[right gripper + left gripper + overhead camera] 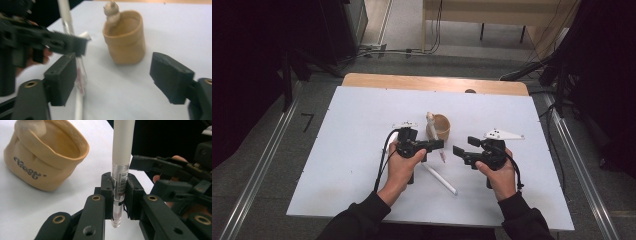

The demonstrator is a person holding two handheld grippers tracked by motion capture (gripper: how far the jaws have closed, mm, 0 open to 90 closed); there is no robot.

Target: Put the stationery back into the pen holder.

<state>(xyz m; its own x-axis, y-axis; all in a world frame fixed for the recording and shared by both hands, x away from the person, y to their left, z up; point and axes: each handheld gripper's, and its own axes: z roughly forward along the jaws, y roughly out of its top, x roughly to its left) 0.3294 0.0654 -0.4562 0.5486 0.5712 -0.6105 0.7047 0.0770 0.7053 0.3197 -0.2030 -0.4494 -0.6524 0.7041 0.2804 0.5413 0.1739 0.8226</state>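
Here, on a white table (362, 150) over grey floor (277, 150) — left gripper (119, 195) pinches a pen (121, 157), right gripper (112, 80) gapes.

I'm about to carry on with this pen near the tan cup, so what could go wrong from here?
1. The left gripper pinches the pen only near its clear tip; the long white end could swing or slip.
2. The soft tan cup looks light, so a nudge may tip it.
3. The open right gripper sits close and could knock the pen.
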